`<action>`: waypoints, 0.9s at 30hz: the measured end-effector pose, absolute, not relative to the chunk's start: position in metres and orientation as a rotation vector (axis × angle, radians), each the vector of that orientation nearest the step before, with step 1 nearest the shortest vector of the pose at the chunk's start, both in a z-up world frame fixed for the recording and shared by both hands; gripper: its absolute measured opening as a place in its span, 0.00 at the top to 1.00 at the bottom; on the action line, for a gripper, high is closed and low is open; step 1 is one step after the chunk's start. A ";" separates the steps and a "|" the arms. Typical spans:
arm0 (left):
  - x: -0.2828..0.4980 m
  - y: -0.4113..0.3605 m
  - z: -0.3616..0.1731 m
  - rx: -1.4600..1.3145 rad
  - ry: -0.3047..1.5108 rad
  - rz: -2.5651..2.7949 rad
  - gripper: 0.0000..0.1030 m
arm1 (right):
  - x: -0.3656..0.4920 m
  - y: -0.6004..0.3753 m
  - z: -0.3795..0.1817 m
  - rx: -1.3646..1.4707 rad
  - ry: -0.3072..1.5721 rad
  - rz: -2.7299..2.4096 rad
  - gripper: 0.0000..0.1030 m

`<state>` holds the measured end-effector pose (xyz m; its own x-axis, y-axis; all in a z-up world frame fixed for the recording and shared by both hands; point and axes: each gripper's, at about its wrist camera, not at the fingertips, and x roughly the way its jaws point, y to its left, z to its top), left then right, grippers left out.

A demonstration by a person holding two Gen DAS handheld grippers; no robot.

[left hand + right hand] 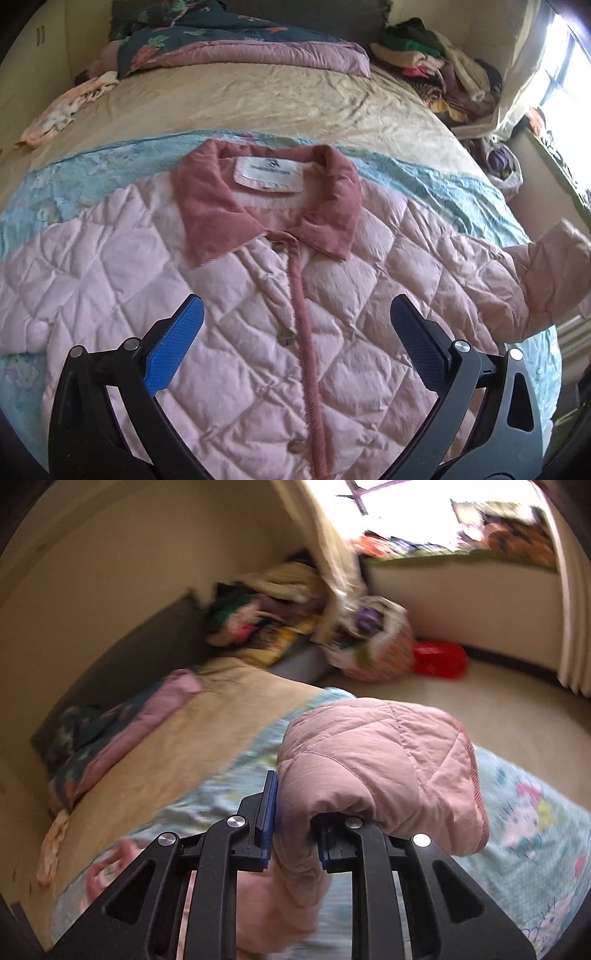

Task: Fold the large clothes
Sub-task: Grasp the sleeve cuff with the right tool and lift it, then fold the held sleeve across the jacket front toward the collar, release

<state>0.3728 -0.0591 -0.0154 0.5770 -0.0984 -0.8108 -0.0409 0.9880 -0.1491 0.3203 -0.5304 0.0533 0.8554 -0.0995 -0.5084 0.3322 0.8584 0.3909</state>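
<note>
Right gripper [291, 823] was clamped on the cuff end of the sleeve [373, 768] of the pink quilted jacket [258, 332], its black jaws nearly together with puffy fabric bulging out above and to the right of them. Sleeve lifted clear of the bedding; padded nylon shell, diamond stitching, a dusty-rose ribbed trim along the cuff edge. Gripper pitched moderately downward, view blurred.

Left gripper [295, 339] hung above the jacket's chest, jaws spread wide, nothing between them. Blue textured pads [173, 347] on black linkage arms. Pointed steeply down at the buttoned front.

Jacket lay face up and spread flat on a pale blue cartoon-print sheet [461, 192]. Corduroy collar [266, 206] in dusty rose, matching corduroy placket with round buttons down the centre. White neck label [269, 173] carried a small logo and a line of print, too small to read.

Beyond: wrinkled beige bedspread [258, 96], folded mauve and floral quilt [236, 48], heap of mixed clothes [443, 70] near the window.
</note>
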 end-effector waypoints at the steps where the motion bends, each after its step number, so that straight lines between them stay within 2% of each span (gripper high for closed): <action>1: 0.371 -0.056 -0.014 -0.154 0.953 -0.031 0.08 | 0.321 -0.518 0.063 0.468 0.484 -0.208 0.83; 15: 0.347 0.015 0.024 -0.192 0.875 0.021 0.08 | 0.330 -0.394 0.118 0.270 0.411 -0.005 0.83; 27: 0.333 0.060 0.014 -0.220 0.863 0.090 0.08 | 0.346 -0.318 0.114 0.180 0.423 0.125 0.83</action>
